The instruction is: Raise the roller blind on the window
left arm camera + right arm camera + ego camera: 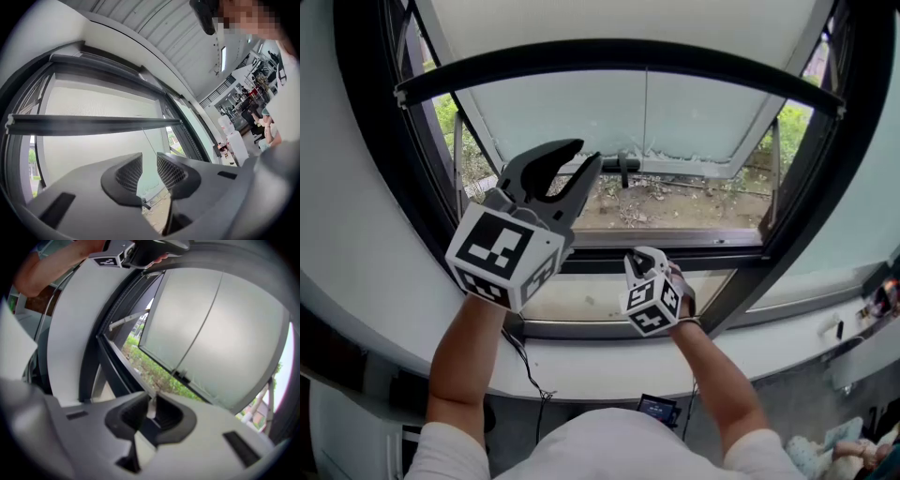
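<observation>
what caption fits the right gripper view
Right gripper pinching a white piece, the blind beyond.

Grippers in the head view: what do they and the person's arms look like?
The left gripper and right gripper have grey curved jaws, and each carries a white cube bearing black square markers. The person wears white short sleeves.

Grey left gripper [589, 151], grey right gripper [151, 405], white cubes [502, 255] (black square markers), mesh-textured fingers [129, 174], short white sleeves [441, 455].
</observation>
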A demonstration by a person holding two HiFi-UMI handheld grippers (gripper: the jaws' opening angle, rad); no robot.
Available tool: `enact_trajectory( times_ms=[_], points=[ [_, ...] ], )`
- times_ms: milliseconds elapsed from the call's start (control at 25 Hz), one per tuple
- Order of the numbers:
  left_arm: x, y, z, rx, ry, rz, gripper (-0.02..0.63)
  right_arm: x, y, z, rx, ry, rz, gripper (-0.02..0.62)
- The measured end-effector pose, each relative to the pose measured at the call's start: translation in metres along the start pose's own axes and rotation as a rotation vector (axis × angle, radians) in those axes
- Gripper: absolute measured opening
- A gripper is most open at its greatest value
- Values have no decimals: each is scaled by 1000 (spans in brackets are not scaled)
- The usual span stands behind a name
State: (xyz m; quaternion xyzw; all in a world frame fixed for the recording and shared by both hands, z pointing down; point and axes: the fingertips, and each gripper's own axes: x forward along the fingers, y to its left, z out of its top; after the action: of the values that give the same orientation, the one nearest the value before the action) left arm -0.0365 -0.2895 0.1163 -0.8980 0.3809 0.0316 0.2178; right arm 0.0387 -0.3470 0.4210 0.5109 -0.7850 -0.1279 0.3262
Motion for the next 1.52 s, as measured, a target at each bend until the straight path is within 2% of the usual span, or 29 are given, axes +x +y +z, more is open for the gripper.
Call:
enact_trajectory(
  times_ms=[600,1160,1520],
  points=[
    [-31,-6,-65,-196,42,39,115,-4,1,0,37,-21,-13,61],
    [-68,-16,-130,-304,127,101,115,-13,-1,-4,75,-41,-25,61],
    [-84,-37,-161,-375,174,87,115,-19,-2,-6,103,-48,-32,61]
  ],
)
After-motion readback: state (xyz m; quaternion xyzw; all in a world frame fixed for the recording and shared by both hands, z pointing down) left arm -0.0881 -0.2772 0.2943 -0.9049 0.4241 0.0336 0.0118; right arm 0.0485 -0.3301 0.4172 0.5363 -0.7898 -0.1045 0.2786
